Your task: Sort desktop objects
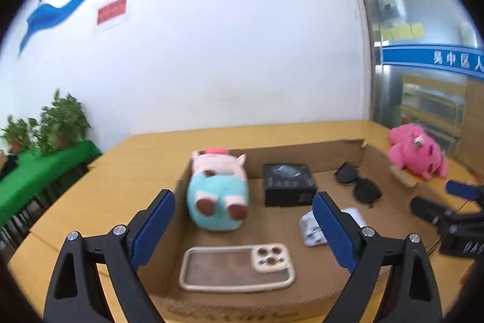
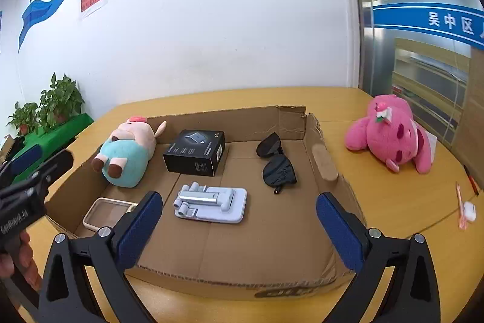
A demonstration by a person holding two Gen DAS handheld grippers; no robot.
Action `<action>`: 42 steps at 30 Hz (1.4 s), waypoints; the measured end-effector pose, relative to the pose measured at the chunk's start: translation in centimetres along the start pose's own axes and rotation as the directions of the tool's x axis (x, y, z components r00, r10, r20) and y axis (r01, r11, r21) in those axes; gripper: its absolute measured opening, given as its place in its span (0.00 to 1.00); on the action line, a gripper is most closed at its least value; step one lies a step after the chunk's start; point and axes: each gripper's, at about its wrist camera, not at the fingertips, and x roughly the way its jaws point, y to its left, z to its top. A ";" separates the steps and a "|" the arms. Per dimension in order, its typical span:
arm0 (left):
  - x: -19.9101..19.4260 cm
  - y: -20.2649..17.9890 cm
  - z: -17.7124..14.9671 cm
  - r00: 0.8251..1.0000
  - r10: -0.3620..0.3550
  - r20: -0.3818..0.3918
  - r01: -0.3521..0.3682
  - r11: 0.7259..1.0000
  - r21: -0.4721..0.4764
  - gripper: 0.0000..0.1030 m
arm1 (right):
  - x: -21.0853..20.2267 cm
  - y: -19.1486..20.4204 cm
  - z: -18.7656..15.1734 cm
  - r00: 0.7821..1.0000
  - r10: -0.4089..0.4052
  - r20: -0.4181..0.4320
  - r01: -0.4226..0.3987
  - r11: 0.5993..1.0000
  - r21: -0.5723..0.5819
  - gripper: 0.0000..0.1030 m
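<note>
A shallow cardboard box (image 2: 242,118) lies on the wooden table. It holds a pig plush with a teal body (image 2: 125,153), a black carton (image 2: 195,152), black sunglasses (image 2: 276,164), a folded grey phone stand (image 2: 211,202) and a beige phone case (image 1: 237,267). A pink plush bear (image 2: 390,136) lies on the table right of the box. My left gripper (image 1: 242,196) hovers open over the box's near left part, above the phone case. My right gripper (image 2: 239,198) stands open over the box's near edge. Neither holds anything.
A white earbud case (image 2: 469,211) and pens (image 2: 470,179) lie at the table's right edge. Potted plants (image 2: 48,108) stand on a green-covered bench at far left. A white wall runs behind the table, a glass partition at right. A hand (image 2: 18,259) holds the left gripper.
</note>
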 end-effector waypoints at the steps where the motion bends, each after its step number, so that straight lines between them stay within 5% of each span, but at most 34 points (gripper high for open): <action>1: 0.4 0.0 -0.9 1.000 0.005 -0.023 -0.005 1.000 -0.007 0.90 | 0.1 0.2 -0.3 1.000 -0.006 0.013 0.006 1.000 0.009 1.00; 8: 2.6 -0.8 -4.7 0.990 -0.007 -0.142 0.001 0.999 -0.042 0.90 | 2.1 0.8 -3.4 0.999 -0.031 -0.022 0.030 0.999 -0.014 1.00; 12: 2.8 -1.1 -5.1 0.994 -0.007 -0.108 0.002 0.999 -0.049 0.91 | 1.7 1.7 -4.6 0.998 -0.043 0.055 0.047 0.996 -0.077 1.00; 42: 3.5 -1.2 -5.3 0.993 0.005 -0.119 -0.011 0.999 -0.052 0.99 | 1.7 1.6 -4.5 0.998 -0.040 0.050 0.044 0.996 -0.075 1.00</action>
